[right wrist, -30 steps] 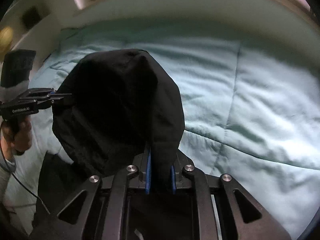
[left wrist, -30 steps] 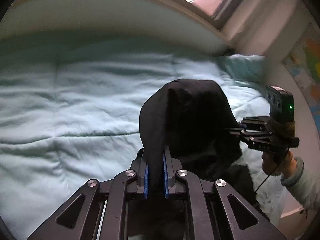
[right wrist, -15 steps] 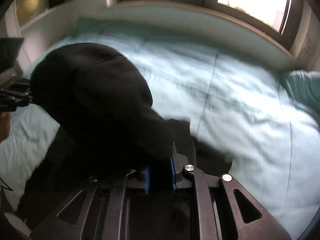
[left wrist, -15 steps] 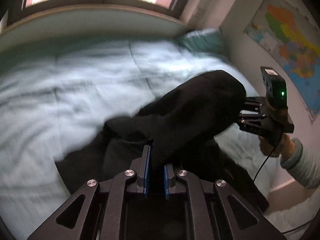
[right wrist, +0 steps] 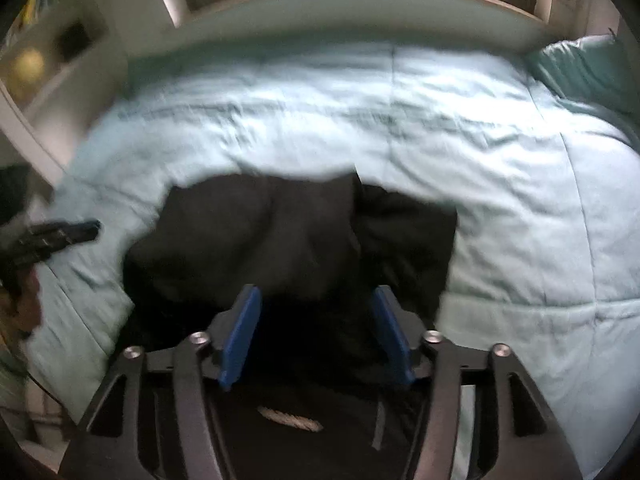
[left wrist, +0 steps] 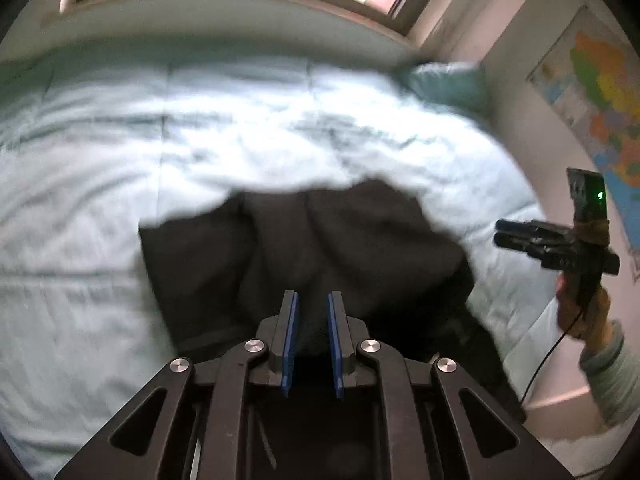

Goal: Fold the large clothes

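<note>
Both views are smeared by motion blur, so the folds of the black garment point(left wrist: 320, 248) read only as dim ridges, and its near edge is hidden under each gripper's frame; a pale braided cord point(right wrist: 290, 418) shows on the dark cloth low in the right wrist view, partly cut off by the linkage. The garment lies in a slack heap on the pale blue comforter point(left wrist: 120, 140), at the near side of the bed. Beyond it the comforter runs bare to the window sill, with a teal pillow point(right wrist: 580, 64) at the far right corner and a wall map point(left wrist: 600, 92) beside the bed. The left gripper point(left wrist: 312, 338) has its blue pads a narrow gap apart with dark cloth seen between them – whether it pinches any cannot be told. The right gripper point(right wrist: 316, 332) is spread wide, pads apart over the garment and holding nothing.
</note>
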The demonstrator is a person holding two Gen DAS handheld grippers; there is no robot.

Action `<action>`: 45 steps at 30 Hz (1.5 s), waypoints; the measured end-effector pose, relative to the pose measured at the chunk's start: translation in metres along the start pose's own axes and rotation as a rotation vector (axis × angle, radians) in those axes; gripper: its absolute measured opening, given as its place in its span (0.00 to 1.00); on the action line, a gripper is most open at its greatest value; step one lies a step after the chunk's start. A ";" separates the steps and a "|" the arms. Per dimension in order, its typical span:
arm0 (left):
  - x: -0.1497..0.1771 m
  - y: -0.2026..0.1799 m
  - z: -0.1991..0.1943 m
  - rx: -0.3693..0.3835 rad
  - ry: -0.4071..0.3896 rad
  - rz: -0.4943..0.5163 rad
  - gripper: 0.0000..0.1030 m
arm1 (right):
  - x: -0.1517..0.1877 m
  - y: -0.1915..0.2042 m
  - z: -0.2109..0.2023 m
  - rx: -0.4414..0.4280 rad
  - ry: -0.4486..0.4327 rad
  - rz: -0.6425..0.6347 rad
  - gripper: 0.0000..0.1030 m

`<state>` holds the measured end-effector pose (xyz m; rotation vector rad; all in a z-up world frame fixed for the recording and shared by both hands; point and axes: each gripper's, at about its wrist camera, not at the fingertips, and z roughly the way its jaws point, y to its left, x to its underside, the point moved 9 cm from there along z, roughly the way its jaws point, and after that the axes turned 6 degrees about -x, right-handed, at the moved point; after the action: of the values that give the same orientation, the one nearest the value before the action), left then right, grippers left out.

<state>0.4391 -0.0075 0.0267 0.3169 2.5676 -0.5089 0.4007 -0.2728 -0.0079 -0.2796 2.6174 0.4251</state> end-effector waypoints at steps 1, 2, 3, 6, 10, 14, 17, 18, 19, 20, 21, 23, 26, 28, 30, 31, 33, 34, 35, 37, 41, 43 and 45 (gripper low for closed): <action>-0.014 -0.007 -0.001 0.002 -0.022 -0.005 0.16 | -0.013 0.008 -0.001 -0.024 -0.022 0.010 0.61; -0.023 -0.011 0.002 0.007 -0.030 -0.012 0.16 | -0.026 0.015 0.001 -0.044 -0.030 0.023 0.61; -0.032 -0.016 0.008 0.013 -0.029 -0.021 0.17 | -0.036 0.023 0.008 -0.056 -0.025 0.032 0.61; -0.034 -0.023 0.036 0.045 0.014 -0.042 0.17 | -0.045 0.049 0.038 -0.098 0.007 0.060 0.61; 0.008 -0.031 0.088 0.132 0.192 -0.078 0.17 | -0.012 0.057 0.097 -0.132 0.130 0.095 0.61; 0.066 -0.026 0.127 0.078 0.319 -0.090 0.19 | 0.055 0.045 0.147 -0.117 0.269 0.120 0.61; 0.113 -0.011 0.172 0.059 0.401 -0.154 0.19 | 0.108 0.025 0.189 -0.075 0.373 0.165 0.61; 0.117 -0.005 0.179 0.078 0.398 -0.202 0.19 | 0.116 0.021 0.197 -0.069 0.375 0.189 0.61; 0.117 -0.001 0.180 0.107 0.377 -0.271 0.19 | 0.116 0.020 0.198 -0.060 0.365 0.191 0.61; 0.114 0.000 0.175 0.122 0.360 -0.302 0.19 | 0.114 0.021 0.195 -0.055 0.359 0.185 0.61; 0.111 0.000 0.170 0.122 0.344 -0.296 0.19 | 0.109 0.022 0.188 -0.053 0.348 0.177 0.61; 0.105 -0.007 0.151 0.081 0.311 -0.220 0.19 | 0.103 0.027 0.172 -0.066 0.331 0.160 0.61; 0.096 -0.029 0.118 0.109 0.258 -0.128 0.19 | 0.091 0.041 0.138 -0.096 0.271 0.118 0.61; 0.093 -0.041 0.107 0.159 0.244 -0.117 0.31 | 0.088 0.052 0.127 -0.124 0.239 0.098 0.63; 0.102 -0.045 0.120 0.152 0.285 -0.105 0.52 | 0.096 0.053 0.140 -0.093 0.267 0.098 0.63; 0.112 -0.040 0.138 0.068 0.320 -0.069 0.50 | 0.105 0.050 0.155 -0.062 0.306 0.101 0.63; 0.124 -0.034 0.162 0.030 0.359 -0.073 0.45 | 0.122 0.043 0.184 -0.032 0.369 0.120 0.64; 0.126 -0.032 0.166 0.032 0.364 -0.100 0.44 | 0.123 0.042 0.189 -0.030 0.375 0.136 0.64; 0.124 -0.032 0.162 0.035 0.357 -0.119 0.44 | 0.123 0.041 0.187 -0.034 0.367 0.153 0.64; 0.119 -0.035 0.145 0.047 0.325 -0.122 0.44 | 0.117 0.044 0.168 -0.058 0.336 0.176 0.64; 0.125 -0.035 0.098 0.055 0.268 -0.146 0.44 | 0.117 0.042 0.129 -0.064 0.284 0.183 0.64; 0.132 -0.024 0.078 0.051 0.252 -0.178 0.44 | 0.125 0.039 0.108 -0.075 0.269 0.217 0.65; 0.145 -0.010 0.057 0.032 0.225 -0.226 0.44 | 0.135 0.034 0.088 -0.085 0.244 0.251 0.65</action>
<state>0.3378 -0.0215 -0.0912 0.0990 2.8342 -0.6282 0.3115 -0.2273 -0.1381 -0.0299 2.8904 0.6232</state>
